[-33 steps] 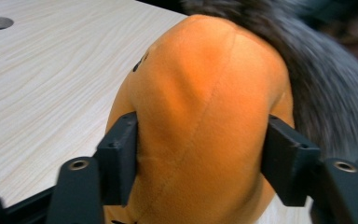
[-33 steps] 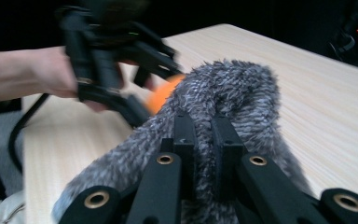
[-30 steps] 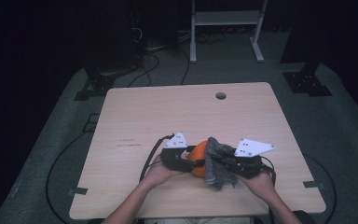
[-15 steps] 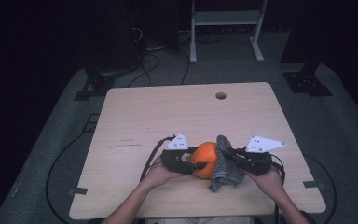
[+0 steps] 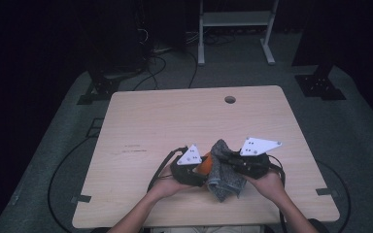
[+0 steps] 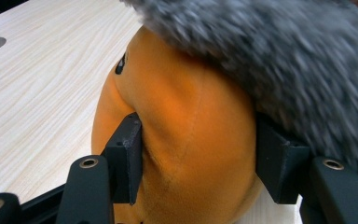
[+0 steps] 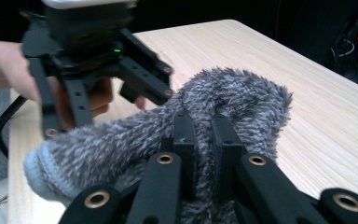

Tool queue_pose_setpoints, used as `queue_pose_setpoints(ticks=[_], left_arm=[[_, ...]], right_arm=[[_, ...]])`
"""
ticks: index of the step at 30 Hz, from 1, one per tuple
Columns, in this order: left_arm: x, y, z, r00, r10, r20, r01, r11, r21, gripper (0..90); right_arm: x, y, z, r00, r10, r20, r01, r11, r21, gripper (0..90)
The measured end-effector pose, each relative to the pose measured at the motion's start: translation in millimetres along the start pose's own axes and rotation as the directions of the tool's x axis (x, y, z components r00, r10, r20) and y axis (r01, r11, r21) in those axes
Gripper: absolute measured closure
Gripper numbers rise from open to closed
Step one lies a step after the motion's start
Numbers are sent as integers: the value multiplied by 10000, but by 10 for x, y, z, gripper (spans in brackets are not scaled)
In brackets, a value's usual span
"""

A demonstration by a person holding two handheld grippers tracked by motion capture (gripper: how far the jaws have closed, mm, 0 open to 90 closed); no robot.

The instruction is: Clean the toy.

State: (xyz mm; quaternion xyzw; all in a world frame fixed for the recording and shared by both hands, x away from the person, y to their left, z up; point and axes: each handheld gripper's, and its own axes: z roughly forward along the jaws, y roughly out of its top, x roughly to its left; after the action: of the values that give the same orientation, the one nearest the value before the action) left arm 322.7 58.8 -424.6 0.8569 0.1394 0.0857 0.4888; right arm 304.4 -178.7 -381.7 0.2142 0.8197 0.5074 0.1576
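An orange plush toy (image 6: 186,140) is squeezed between the two jaws of my left gripper (image 6: 203,154), which is shut on it. A grey fuzzy sock (image 6: 270,60) drapes over the toy's top and right side. In the high view the sock (image 5: 222,170) hides most of the toy (image 5: 204,162), near the table's front edge. My right gripper (image 7: 203,140) is shut on a fold of the sock (image 7: 223,107). In the high view the left gripper (image 5: 200,171) and right gripper (image 5: 227,162) face each other, almost touching.
The light wooden table (image 5: 175,121) has a round cable hole (image 5: 230,99) at its back. Black stands and cables lie on the grey floor behind it. The person's hand (image 7: 9,65) holds the left gripper (image 7: 98,60).
The right gripper has drawn the grey sock to the left over the orange toy, so less orange shows from above. The left gripper has stayed about where it was.
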Motion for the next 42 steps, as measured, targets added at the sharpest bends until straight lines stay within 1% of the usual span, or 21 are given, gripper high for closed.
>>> queue_pose_setpoints(ticks=[4,8,10,11,13,14,17,20,22,23,24,25,27,29,31,33,34,36,38,40,42], left_arm=[[47,-20,-18,9990,-378,237,382,9991,-167,410],[95,-35,-25,9968,-709,357,720,9969,-313,410],[102,-32,-23,9959,-802,407,821,9956,-462,414],[100,-14,-28,9969,-725,293,738,9961,-480,417],[83,41,-57,9977,-675,101,679,9959,-602,421],[70,72,-80,9984,-564,46,566,9962,-658,423],[33,124,-112,9990,-274,-352,259,9987,-436,432],[19,123,-116,9989,-169,-438,155,9994,-304,437],[14,122,-153,9982,-198,-574,177,9992,-361,442],[42,116,-191,9977,-283,-609,258,9987,-429,442],[68,108,-219,9972,-382,-640,353,9983,-456,442],[89,97,-237,9966,-446,-689,416,9982,-440,443],[116,68,-244,9959,-486,-762,463,9984,-313,442],[126,42,-226,9957,-613,-690,596,9979,-272,443],[128,40,-204,9954,-703,-647,685,9972,-289,444],[115,37,-168,9954,-730,-619,715,9971,-268,443],[106,35,-154,9956,-717,-610,701,9971,-279,443],[80,45,-124,9962,-621,-616,606,9978,-261,443],[73,49,-122,9964,-562,-639,551,9983,-181,443],[88,38,-127,9962,-617,-619,606,9980,-205,441],[107,27,-130,9954,-773,-565,759,9968,-257,438]], right_arm=[[-143,-82,-66,9986,480,218,-475,9987,-194,824],[-227,-231,-160,9934,1100,332,-1093,9937,-245,823],[-243,-309,-206,9893,1431,301,-1421,9894,-308,823],[-244,-324,-224,9875,1561,231,-1553,9872,-353,823],[-215,-304,-257,9877,1551,209,-1539,9868,-514,823],[-193,-272,-268,9882,1527,115,-1516,9861,-687,822],[-109,-128,-245,9907,1280,-464,-1324,9852,-1092,822],[20,34,-107,9953,662,-708,-736,9915,-1074,822],[47,83,-22,9987,271,-442,-312,9950,-946,823],[28,83,-5,9984,328,-453,-372,9945,-983,823],[-22,71,9,9971,600,-466,-645,9926,-1028,823],[-71,53,24,9971,673,-349,-706,9921,-1034,823],[-150,-4,56,9950,976,-206,-990,9919,-794,823],[-213,-75,84,9916,1265,-265,-1280,9897,-637,823],[-237,-117,79,9903,1379,-148,-1385,9890,-526,823],[-216,-110,45,9902,1394,-112,-1398,9883,-605,823],[-185,-90,31,9921,1247,-108,-1251,9899,-672,822],[-135,-57,24,9933,1099,-369,-1127,9901,-834,822],[-109,-54,47,9963,832,-216,-845,9944,-632,822],[-156,-95,51,9946,1013,-231,-1024,9932,-545,822],[-244,-180,34,9914,1307,-41,-1308,9907,-371,822]])
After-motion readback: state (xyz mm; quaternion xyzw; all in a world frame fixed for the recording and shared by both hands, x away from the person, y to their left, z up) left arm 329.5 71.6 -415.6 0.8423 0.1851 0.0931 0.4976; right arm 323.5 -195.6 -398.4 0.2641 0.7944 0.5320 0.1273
